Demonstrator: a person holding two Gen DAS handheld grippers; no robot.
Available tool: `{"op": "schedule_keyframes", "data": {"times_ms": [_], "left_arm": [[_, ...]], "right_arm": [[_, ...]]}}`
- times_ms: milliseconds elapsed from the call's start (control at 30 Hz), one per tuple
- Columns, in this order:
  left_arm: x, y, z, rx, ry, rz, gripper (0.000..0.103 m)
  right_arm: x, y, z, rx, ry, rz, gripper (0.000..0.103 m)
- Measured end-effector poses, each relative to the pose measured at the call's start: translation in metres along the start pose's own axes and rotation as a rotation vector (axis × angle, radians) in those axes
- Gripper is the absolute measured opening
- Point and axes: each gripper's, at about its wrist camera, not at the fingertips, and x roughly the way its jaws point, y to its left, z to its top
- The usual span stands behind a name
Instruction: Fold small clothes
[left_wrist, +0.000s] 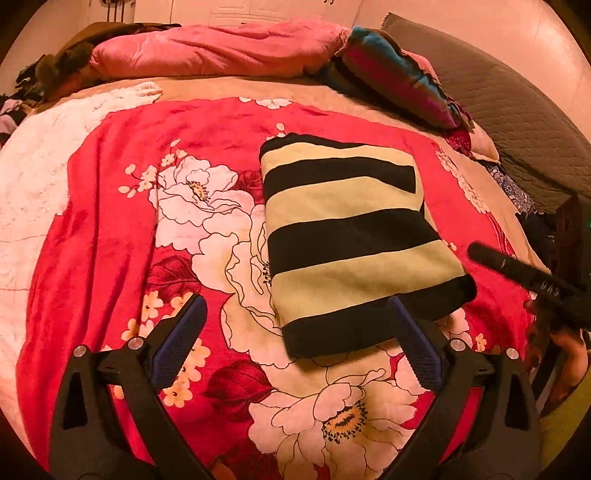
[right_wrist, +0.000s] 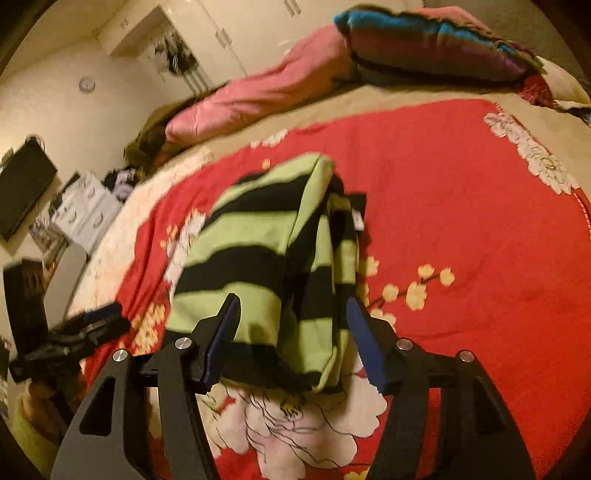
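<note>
On a bed spread with a red flowered blanket (left_wrist: 110, 229), pillows (left_wrist: 207, 51) piled at its far edge, a green-and-black striped garment (left_wrist: 351, 240) lies folded into a thick rectangle. The left gripper (left_wrist: 299, 332) and right gripper (right_wrist: 291, 343) both stand apart, gripping nothing.

A wide bed carries a red bedspread (left_wrist: 110, 206) printed with large white flowers. Along its far edge lies a long pink satin pillow (left_wrist: 221, 48); at the far right corner sits a striped magenta and teal cushion (left_wrist: 391, 70). A grey quilted headboard (left_wrist: 517, 118) runs along the right edge. Cream walls (right_wrist: 66, 122) hold a black flat screen (right_wrist: 22, 192) and white wardrobe doors (right_wrist: 229, 29), in warm dim light.
</note>
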Motion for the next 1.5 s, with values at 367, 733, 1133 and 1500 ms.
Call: {"op": "schedule_keyframes", "data": {"times_ms": [367, 733, 1133, 1500], "left_arm": [[0.006, 0.002, 0.001, 0.002, 0.003, 0.037, 0.094], [0.047, 0.011, 0.008, -0.035, 0.044, 0.069, 0.094], [0.091, 0.016, 0.022, -0.114, 0.093, -0.056, 0.093], [0.103, -0.002, 0.026, -0.102, 0.100, -0.094, 0.055]], "right_arm": [[0.005, 0.002, 0.006, 0.020, -0.037, -0.040, 0.073], [0.076, 0.000, 0.015, -0.034, 0.125, -0.107, 0.096], [0.110, -0.012, 0.017, 0.003, 0.235, 0.009, 0.062], [0.108, -0.017, 0.021, 0.044, 0.216, 0.141, 0.051]]}}
